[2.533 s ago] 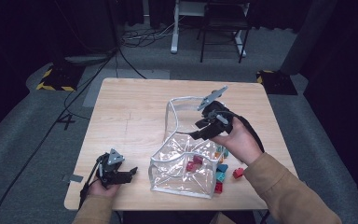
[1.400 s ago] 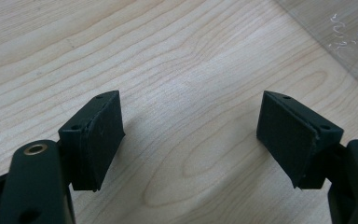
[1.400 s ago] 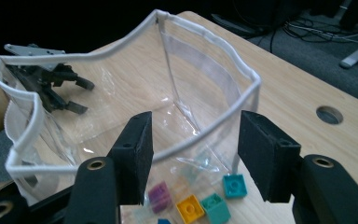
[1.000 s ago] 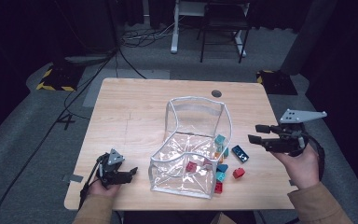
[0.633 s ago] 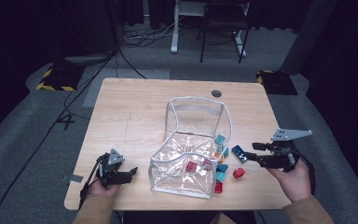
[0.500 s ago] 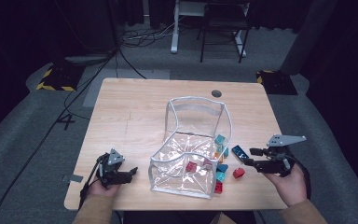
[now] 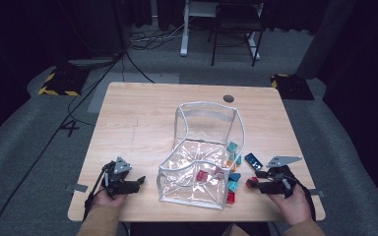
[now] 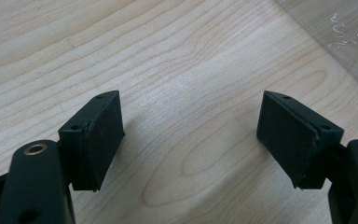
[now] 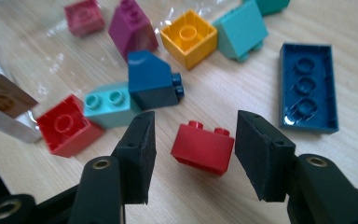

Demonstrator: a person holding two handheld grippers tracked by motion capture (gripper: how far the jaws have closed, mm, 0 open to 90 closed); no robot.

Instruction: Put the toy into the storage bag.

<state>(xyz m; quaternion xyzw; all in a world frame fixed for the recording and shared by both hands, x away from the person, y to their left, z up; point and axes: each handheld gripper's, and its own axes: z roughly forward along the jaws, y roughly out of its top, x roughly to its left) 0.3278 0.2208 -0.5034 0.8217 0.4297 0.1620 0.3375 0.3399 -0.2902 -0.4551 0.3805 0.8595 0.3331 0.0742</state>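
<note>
Down from its raised place off the right edge, the right claw (image 9: 191,154) is now sitting low at about four o'clock on the surface (image 7: 142,123), and its jaws have just been closing, with a small red brick (image 9: 203,147) standing between them but not yet pinched: a gap is showing on each side in the right gripper view. Seen from above, that brick (image 7: 251,183) is lying just right of the clear plastic bag (image 7: 202,167), near a dark blue plate (image 7: 253,161) at its one o'clock. Closer in, a red cube (image 9: 65,123), a turquoise brick (image 9: 109,109) and a blue sloped brick (image 9: 151,84) are crowding in at its ten o'clock, none of them touching it.

Resting at seven o'clock on the surface, the left claw (image 8: 191,140) is gaping wide over bare wood, holding nothing.

Judging by its looks, the red brick is going to be light, rigid and glossy, so it is likely to skid or twist if squeezed off-centre. The best hold seems to be across its two flat side walls, pads square to them and below the studs, keeping clear of the blue sloped brick behind.
</note>
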